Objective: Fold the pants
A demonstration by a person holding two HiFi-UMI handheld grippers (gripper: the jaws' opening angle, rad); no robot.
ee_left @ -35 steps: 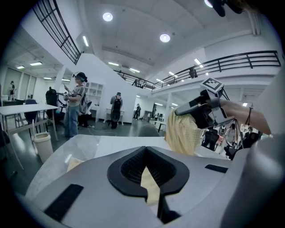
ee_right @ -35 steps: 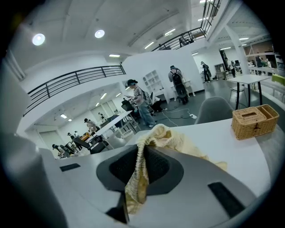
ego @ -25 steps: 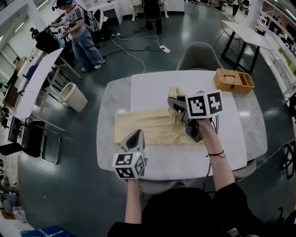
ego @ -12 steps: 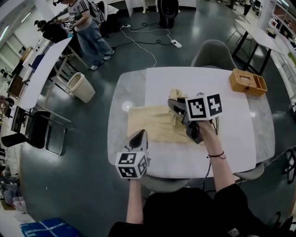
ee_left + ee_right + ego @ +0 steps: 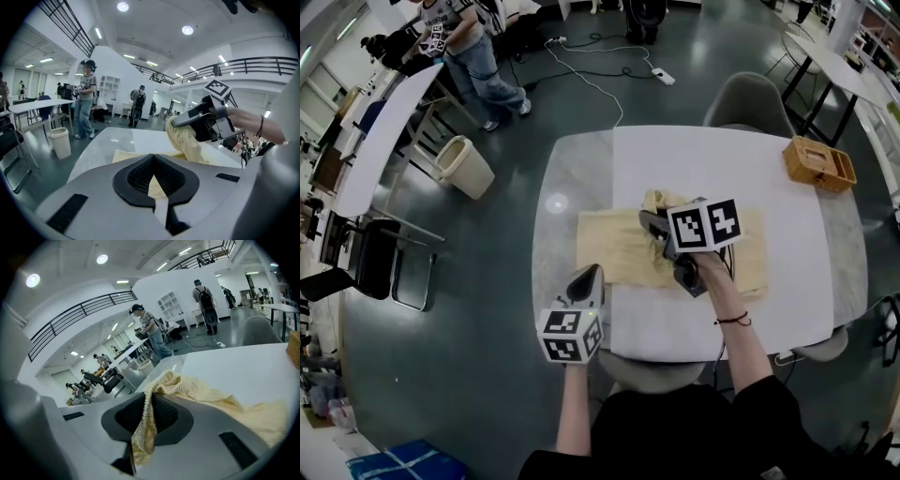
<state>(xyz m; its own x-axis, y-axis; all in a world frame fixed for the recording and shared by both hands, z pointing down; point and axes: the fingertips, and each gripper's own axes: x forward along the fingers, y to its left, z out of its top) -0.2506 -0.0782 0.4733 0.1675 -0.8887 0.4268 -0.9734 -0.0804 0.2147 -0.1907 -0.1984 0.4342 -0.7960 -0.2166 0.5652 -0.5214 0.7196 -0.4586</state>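
Pale yellow pants [image 5: 619,248] lie spread across the white table [image 5: 694,159]. My right gripper [image 5: 649,220] is shut on a bunched fold of them and holds it a little above the rest. In the right gripper view the fabric [image 5: 197,390] runs down between the jaws of the right gripper [image 5: 145,420]. The left gripper view shows that fold [image 5: 187,143] hanging from the right gripper [image 5: 176,123]. My left gripper [image 5: 586,274] hovers at the pants' near left corner. Its jaws stand almost together with only a thin slit [image 5: 154,185], and they grip nothing.
A wicker basket [image 5: 818,163] stands at the table's far right corner. A grey chair [image 5: 748,101] is tucked in at the far side. On the floor to the left are a pale bin [image 5: 464,167] and a long table [image 5: 384,131], with a person standing beyond.
My right gripper has sunk and come nearer to me with the fold still in it. The left gripper has slid left to the pants' near left corner.
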